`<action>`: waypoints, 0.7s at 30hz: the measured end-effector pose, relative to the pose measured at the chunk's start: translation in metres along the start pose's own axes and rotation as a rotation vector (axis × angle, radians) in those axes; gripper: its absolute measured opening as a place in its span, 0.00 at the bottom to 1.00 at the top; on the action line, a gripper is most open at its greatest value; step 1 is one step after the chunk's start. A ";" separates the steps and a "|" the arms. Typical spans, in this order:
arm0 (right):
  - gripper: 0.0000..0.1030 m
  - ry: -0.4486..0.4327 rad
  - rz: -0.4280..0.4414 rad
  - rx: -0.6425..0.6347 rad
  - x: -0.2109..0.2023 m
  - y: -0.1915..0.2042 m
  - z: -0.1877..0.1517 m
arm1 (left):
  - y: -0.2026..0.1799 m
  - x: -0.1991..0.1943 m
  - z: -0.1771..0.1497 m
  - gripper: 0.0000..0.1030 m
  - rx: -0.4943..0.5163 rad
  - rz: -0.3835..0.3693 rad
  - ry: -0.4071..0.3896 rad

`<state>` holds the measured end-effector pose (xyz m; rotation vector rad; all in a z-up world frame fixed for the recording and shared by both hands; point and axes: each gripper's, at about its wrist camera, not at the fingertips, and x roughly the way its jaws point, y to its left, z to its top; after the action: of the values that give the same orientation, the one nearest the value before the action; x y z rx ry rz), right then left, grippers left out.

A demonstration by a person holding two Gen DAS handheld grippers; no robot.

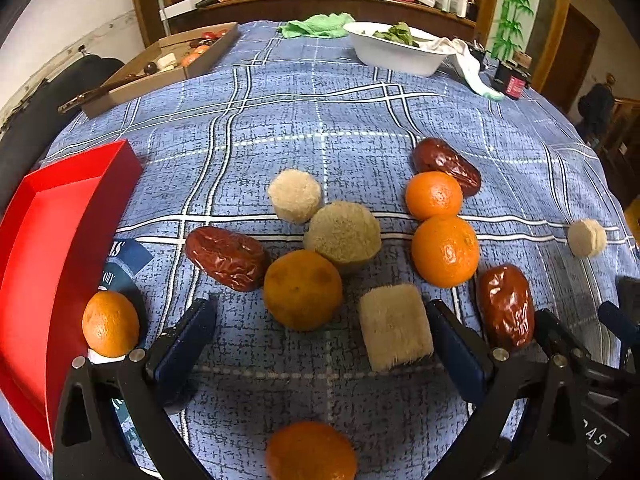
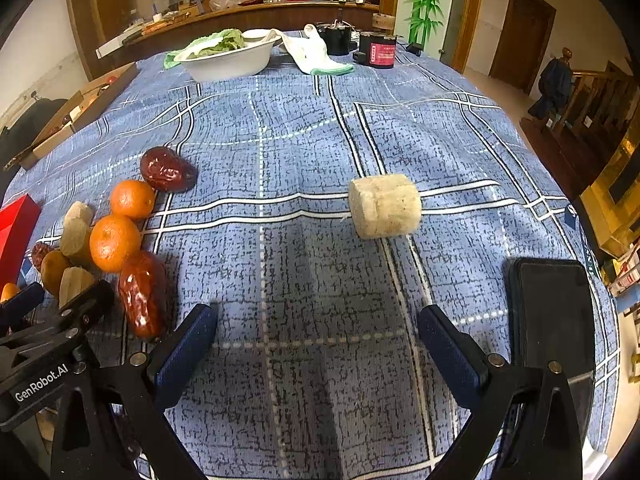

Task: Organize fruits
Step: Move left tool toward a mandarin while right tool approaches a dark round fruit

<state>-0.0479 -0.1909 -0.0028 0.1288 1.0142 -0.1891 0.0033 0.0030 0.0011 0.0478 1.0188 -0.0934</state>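
An orange (image 1: 311, 451) lies under the left gripper (image 1: 320, 340), jaws spread around scattered fruit; the right gripper (image 2: 318, 344) gapes empty behind a beige block (image 2: 385, 205).

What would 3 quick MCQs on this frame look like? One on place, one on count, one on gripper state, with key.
1. Where is the red tray in the left wrist view?
A. far edge, by the white bowl
B. left edge of the table
C. under the right gripper

2. How many wrinkled red dates lie on the cloth in the left wrist view?
A. one
B. three
C. five

3. What state is the right gripper in?
A. open and empty
B. shut on an orange
C. shut on a date

Key:
1 B, the tray sits at the left, beside a lone orange.
2 B, dates show at and.
3 A, its fingers stand apart over bare cloth, with the lone beige block lying ahead, untouched.
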 end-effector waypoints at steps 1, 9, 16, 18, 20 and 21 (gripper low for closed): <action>0.99 0.001 0.000 0.002 0.000 0.000 -0.001 | 0.000 -0.001 -0.001 1.00 0.007 -0.006 0.001; 0.99 -0.009 -0.019 -0.015 -0.005 0.004 -0.003 | 0.020 -0.036 -0.014 1.00 -0.025 -0.094 -0.091; 0.99 -0.135 -0.007 -0.054 -0.041 0.016 -0.012 | 0.037 -0.109 -0.024 1.00 -0.037 -0.023 -0.372; 0.99 -0.191 -0.006 -0.062 -0.057 0.018 -0.014 | 0.041 -0.125 -0.025 1.00 -0.044 0.005 -0.439; 0.99 -0.251 -0.009 -0.068 -0.074 0.021 -0.016 | 0.047 -0.140 -0.025 1.00 -0.058 0.018 -0.495; 0.99 -0.285 -0.014 -0.074 -0.084 0.024 -0.018 | 0.051 -0.149 -0.027 1.00 -0.067 0.016 -0.517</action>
<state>-0.1005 -0.1557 0.0596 0.0259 0.7369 -0.1771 -0.0921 0.0644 0.1139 -0.0290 0.5046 -0.0530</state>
